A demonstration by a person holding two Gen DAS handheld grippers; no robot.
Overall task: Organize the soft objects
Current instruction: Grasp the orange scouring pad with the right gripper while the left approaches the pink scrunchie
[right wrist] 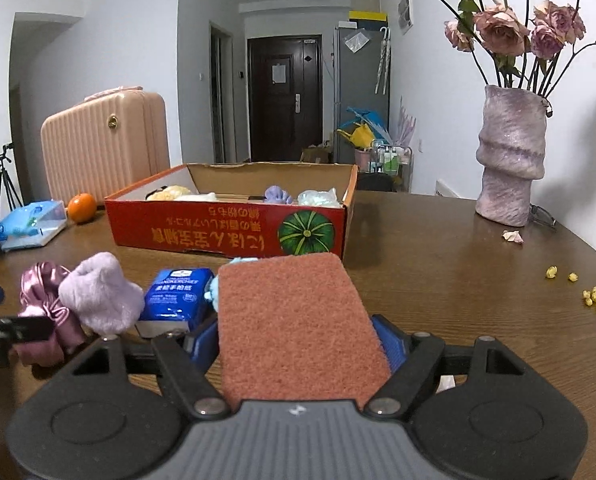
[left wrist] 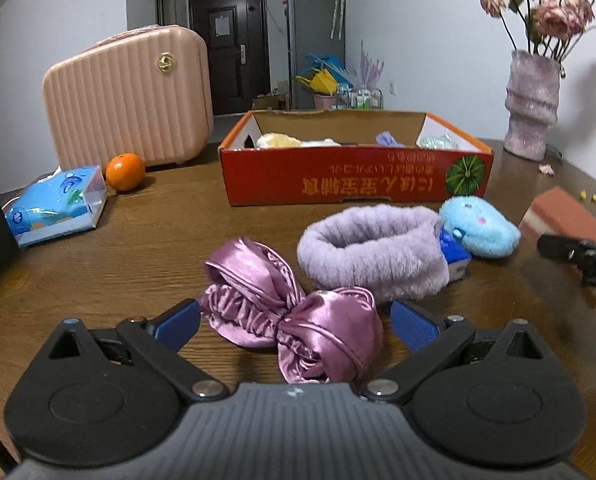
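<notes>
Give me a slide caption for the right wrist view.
Right tongs grip a reddish scouring pad before the red cardboard box.

On the table: one red box (right wrist: 234, 232), one pink case (left wrist: 130, 96), one orange (left wrist: 125, 171), one vase (right wrist: 512, 152). Loose soft things: one satin scrunchie (left wrist: 290, 332), one fuzzy headband (left wrist: 372, 252), one blue plush (left wrist: 480, 226), one sponge (right wrist: 294, 320). Two tissue packs (left wrist: 54, 206) (right wrist: 176, 298).

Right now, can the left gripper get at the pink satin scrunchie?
Probably yes. The left gripper is open with the pink satin scrunchie lying between its fingers on the table; nothing blocks it. The lilac headband sits just behind.
</notes>
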